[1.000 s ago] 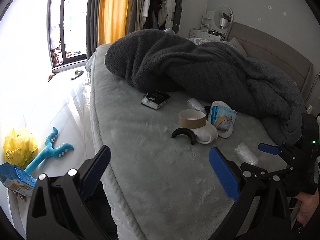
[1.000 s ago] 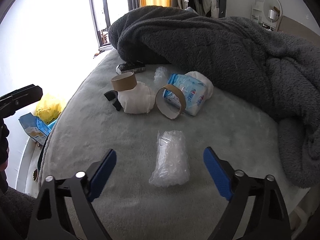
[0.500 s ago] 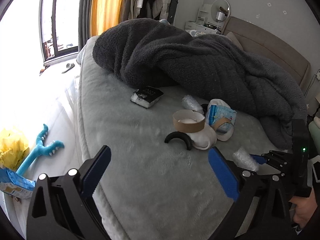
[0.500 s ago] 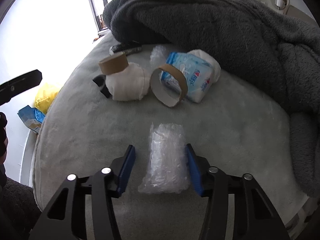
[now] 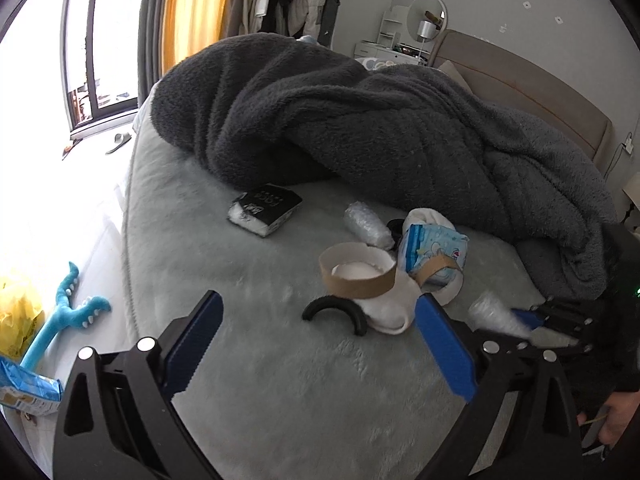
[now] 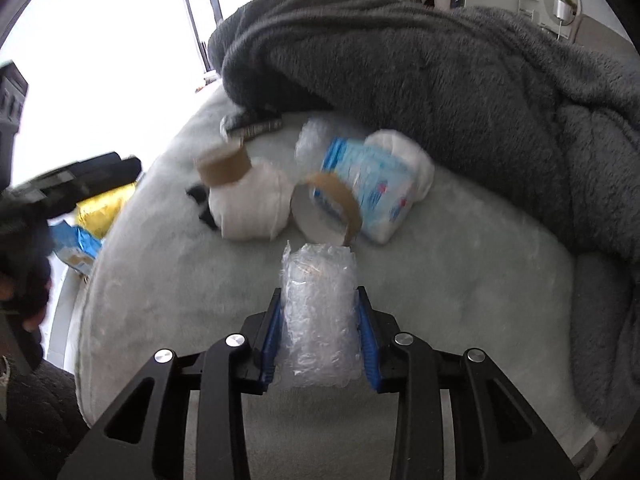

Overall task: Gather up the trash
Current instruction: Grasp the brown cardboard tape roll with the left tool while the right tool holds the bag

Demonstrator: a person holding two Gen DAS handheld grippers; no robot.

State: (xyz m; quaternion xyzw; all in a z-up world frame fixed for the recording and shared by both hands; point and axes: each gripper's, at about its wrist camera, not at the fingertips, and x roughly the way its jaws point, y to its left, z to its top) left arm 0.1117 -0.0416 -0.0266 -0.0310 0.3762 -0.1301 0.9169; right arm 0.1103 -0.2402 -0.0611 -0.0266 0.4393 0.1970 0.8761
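- At the far left, on the floor beside the bed (image 5: 248, 360), lie a yellow bag (image 5: 18, 320), a blue toy (image 5: 64, 320) and a blue packet (image 5: 28, 388).
- The left gripper (image 5: 316, 344) hangs over the near left part of the bed with its jaws wide and nothing between them.
- Just beyond it lies a black curved piece (image 5: 336, 312), touching a white roll (image 5: 390, 312) that carries a cardboard ring (image 5: 356, 274).
- Farther off, a black-and-white packet (image 5: 266, 208) lies at the foot of the heaped grey blanket (image 5: 380, 128).
- Right of the white roll, a second cardboard ring (image 6: 330, 208) leans on a blue-and-white tissue pack (image 6: 372, 188); a bubble wrap bundle (image 5: 366, 226) lies just behind them.
- Near right, the right gripper (image 6: 320, 324) has a bubble wrap roll (image 6: 318, 312) between its blue pads (image 6: 270, 332), which press both its sides as the jaws close; the roll's far end sticks out past the fingertips, close to the leaning ring.
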